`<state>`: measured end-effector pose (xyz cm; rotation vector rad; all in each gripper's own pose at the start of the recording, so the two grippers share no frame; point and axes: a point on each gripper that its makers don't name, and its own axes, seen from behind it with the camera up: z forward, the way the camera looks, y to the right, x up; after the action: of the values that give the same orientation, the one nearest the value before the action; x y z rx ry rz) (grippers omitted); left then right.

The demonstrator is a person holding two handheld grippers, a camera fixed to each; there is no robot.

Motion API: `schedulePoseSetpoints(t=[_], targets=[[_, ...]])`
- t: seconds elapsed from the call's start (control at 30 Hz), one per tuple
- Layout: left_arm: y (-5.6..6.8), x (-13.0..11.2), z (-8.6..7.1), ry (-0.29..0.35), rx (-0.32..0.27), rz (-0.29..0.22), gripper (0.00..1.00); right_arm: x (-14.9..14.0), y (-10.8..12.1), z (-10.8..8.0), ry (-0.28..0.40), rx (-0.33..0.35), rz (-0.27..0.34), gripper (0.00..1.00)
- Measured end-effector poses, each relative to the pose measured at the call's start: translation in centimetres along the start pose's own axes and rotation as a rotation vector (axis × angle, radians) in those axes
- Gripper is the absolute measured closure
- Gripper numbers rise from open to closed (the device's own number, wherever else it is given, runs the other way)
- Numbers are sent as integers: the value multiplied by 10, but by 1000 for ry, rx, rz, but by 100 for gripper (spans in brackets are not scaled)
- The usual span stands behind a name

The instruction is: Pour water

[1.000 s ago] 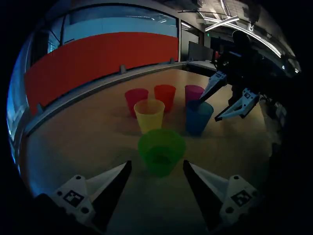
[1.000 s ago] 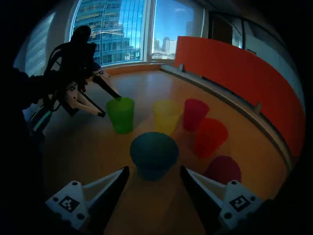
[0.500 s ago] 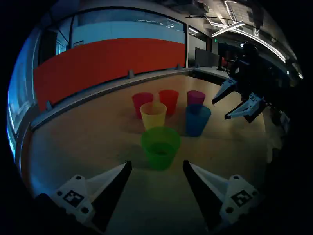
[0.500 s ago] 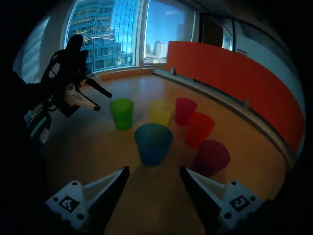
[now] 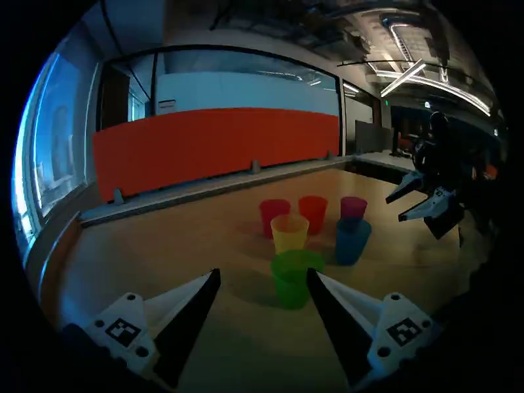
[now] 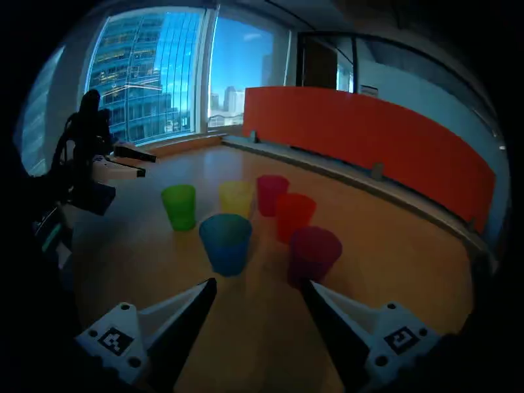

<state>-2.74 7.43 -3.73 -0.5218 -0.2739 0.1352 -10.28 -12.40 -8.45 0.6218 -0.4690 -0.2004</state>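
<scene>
**Tongs wide open, nothing held**

Both hung empty: the left tongs (image 5: 262,272) with the green cup (image 5: 293,278) just past their tips, the right tongs (image 6: 258,282) with the blue cup (image 6: 226,243) a little ahead. Both cups stood upright among other coloured cups (image 5: 289,232), clustered on the wooden surface (image 5: 164,262).

A wooden table (image 5: 150,255) carries six coloured cups (image 5: 289,233), clustered together.

the left gripper (image 5: 262,275) points forward with its two fingers spread wide apart. the right gripper (image 6: 257,283) points forward too, and its fingers are just as wide apart. each one can see the other far off, held up in the air with its fingers apart. the hands holding them are too dark to make out.
</scene>
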Motion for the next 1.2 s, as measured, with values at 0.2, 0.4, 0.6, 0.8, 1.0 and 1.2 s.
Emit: schedulePoseSetpoints(t=[0.2,0.4,0.6,0.8,1.0,1.2], targets=[[-15,10,-10,47,57,-55,2,5,12,-11,49,-63,34,0],[-27,22,-20,112,117,-93,3,16,25,-19,119,-135,70,0],[-32,33,-24,165,166,-106,3,28,40,-26,181,-228,88,0],[-35,40,-24,211,204,-133,3,45,50,-34,258,-318,100,0],[-43,46,-28,258,262,-156,2,58,68,-44,325,-421,136,0],[-54,48,-37,286,328,-154,3,62,88,-54,373,-529,162,0]])
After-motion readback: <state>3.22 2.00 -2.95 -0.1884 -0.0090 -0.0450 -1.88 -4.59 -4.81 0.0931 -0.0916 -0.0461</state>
